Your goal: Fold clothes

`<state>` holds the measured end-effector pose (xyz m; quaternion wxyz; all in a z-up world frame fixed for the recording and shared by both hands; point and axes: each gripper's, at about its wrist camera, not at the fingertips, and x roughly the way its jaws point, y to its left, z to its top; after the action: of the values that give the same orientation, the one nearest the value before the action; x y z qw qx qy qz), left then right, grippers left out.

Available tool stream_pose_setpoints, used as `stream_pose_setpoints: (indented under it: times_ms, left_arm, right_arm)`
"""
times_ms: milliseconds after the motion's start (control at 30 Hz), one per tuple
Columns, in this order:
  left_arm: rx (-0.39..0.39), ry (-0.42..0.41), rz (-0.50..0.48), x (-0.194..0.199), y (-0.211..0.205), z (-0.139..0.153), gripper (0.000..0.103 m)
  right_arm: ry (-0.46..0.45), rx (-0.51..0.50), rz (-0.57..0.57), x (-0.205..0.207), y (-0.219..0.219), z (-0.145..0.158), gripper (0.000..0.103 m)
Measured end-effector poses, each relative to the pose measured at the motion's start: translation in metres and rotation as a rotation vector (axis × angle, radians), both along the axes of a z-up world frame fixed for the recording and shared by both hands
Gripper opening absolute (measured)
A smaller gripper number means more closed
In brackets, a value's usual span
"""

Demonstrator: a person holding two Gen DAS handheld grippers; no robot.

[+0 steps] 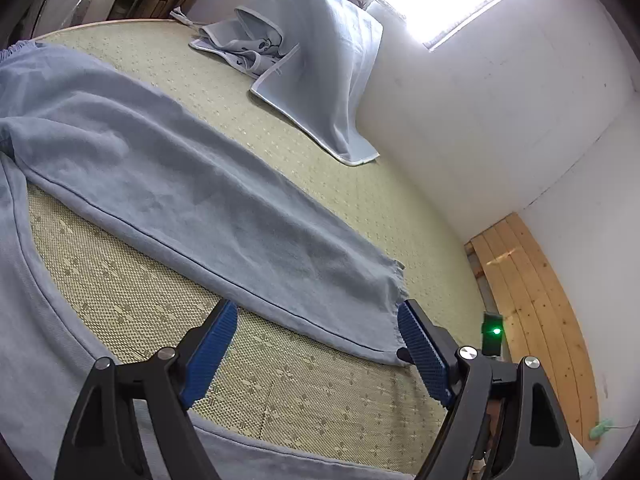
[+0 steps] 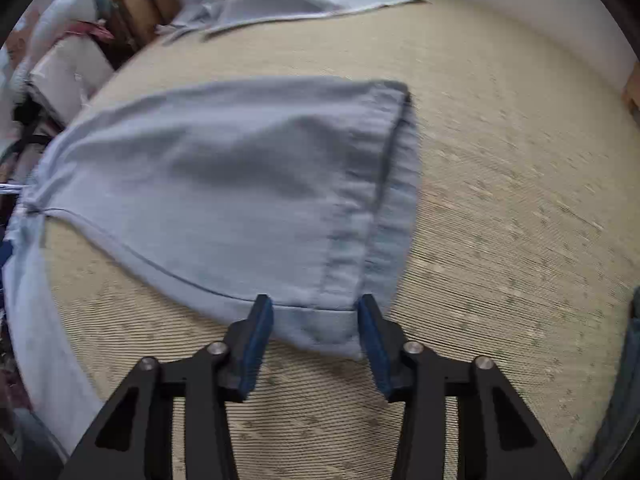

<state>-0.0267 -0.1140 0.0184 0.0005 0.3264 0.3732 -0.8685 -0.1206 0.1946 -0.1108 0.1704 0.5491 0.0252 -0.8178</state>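
Here, one trousers (image 1: 192, 184), two spread grippers.

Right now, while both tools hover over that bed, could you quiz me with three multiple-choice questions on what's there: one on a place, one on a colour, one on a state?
1. Where does the pale blue cotton trouser leg lie?
A. on the woven straw mat
B. on the wooden floor
C. on a chair

2. What colour are the tool's ribbed pads?
A. red
B. blue
C. white

3. How does the right tool stand?
A. shut on cloth
B. open around the hem corner
C. out of sight

Answers: 1 A, the mat shows all around it; 2 B, both pads are blue; 3 B, a gap shows with the hem between.
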Motion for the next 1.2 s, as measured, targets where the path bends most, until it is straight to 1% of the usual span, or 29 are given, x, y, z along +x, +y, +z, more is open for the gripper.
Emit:
stream_pose_setpoints:
  times_ms: [133, 200, 267, 367, 400, 433, 533, 600, 633, 667, 733, 767, 900, 967, 1000, 1033, 1067, 1100, 1200]
  left_arm:
    - [-0.003, -0.004, 0.000, 0.001, -0.001, -0.001, 0.086]
    - [-0.006, -0.008, 0.002, 0.001, -0.001, -0.001, 0.086]
    - [-0.008, -0.011, 0.003, 0.001, 0.000, -0.002, 0.086]
    - [-0.015, -0.019, 0.002, 0.000, 0.000, -0.003, 0.086]
    - [-0.017, -0.021, 0.001, -0.001, 0.001, -0.004, 0.086]
    - [-0.018, -0.021, -0.001, -0.001, 0.001, -0.004, 0.086]
    - [-0.024, -0.022, -0.007, -0.003, 0.004, -0.003, 0.086]
    - [-0.028, -0.023, -0.010, -0.003, 0.006, -0.003, 0.086]
    - [-0.030, -0.024, -0.012, -0.004, 0.007, -0.003, 0.086]
    - [-0.030, -0.024, -0.012, -0.004, 0.007, -0.004, 0.086]
    - [-0.026, -0.026, -0.013, -0.004, 0.008, -0.004, 0.086]
    - [-0.023, -0.028, -0.015, -0.004, 0.007, -0.005, 0.086]
    - [-0.026, -0.033, -0.021, -0.007, 0.011, -0.006, 0.086]
    - [-0.029, -0.034, -0.024, -0.007, 0.013, -0.007, 0.086]
    - [-0.031, -0.034, -0.026, -0.008, 0.013, -0.007, 0.086]
    - [-0.032, -0.035, -0.027, -0.008, 0.014, -0.007, 0.086]
    - [-0.033, -0.036, -0.029, -0.008, 0.014, -0.007, 0.086]
    - [-0.032, -0.036, -0.029, -0.007, 0.014, -0.007, 0.086]
    - [-0.027, -0.039, -0.029, -0.006, 0.013, -0.007, 0.086]
  right_arm:
    - [-0.003, -0.065, 0.017, -0.002, 0.005, 0.005, 0.045]
    - [-0.055, -0.047, -0.007, -0.011, 0.015, -0.005, 0.044]
    - [-0.068, -0.094, -0.020, -0.015, 0.028, -0.003, 0.039]
    - [-0.111, -0.175, -0.017, -0.018, 0.040, 0.003, 0.039]
    - [-0.126, -0.201, -0.013, -0.018, 0.044, 0.005, 0.036]
    - [-0.139, -0.227, -0.008, -0.018, 0.047, 0.007, 0.034]
    - [-0.130, -0.332, 0.022, -0.017, 0.057, 0.021, 0.034]
    - [-0.157, -0.346, 0.043, -0.014, 0.059, 0.023, 0.034]
    - [-0.178, -0.321, 0.052, -0.015, 0.058, 0.019, 0.034]
    - [-0.194, -0.295, 0.057, -0.032, 0.061, 0.010, 0.034]
    - [-0.219, -0.270, 0.060, -0.031, 0.061, 0.007, 0.033]
    - [-0.212, -0.271, 0.065, -0.032, 0.063, 0.006, 0.034]
    - [-0.201, -0.237, 0.089, -0.040, 0.047, 0.000, 0.034]
    - [-0.187, -0.226, 0.092, -0.050, 0.053, -0.010, 0.034]
    - [-0.177, -0.218, 0.091, -0.050, 0.051, -0.009, 0.030]
    - [-0.165, -0.206, 0.090, -0.045, 0.050, -0.017, 0.023]
    - [-0.146, -0.180, 0.080, -0.042, 0.057, -0.024, 0.007]
    - [-0.129, -0.165, 0.068, -0.042, 0.060, -0.023, 0.007]
    - [-0.079, -0.160, 0.049, -0.034, 0.068, -0.014, 0.006]
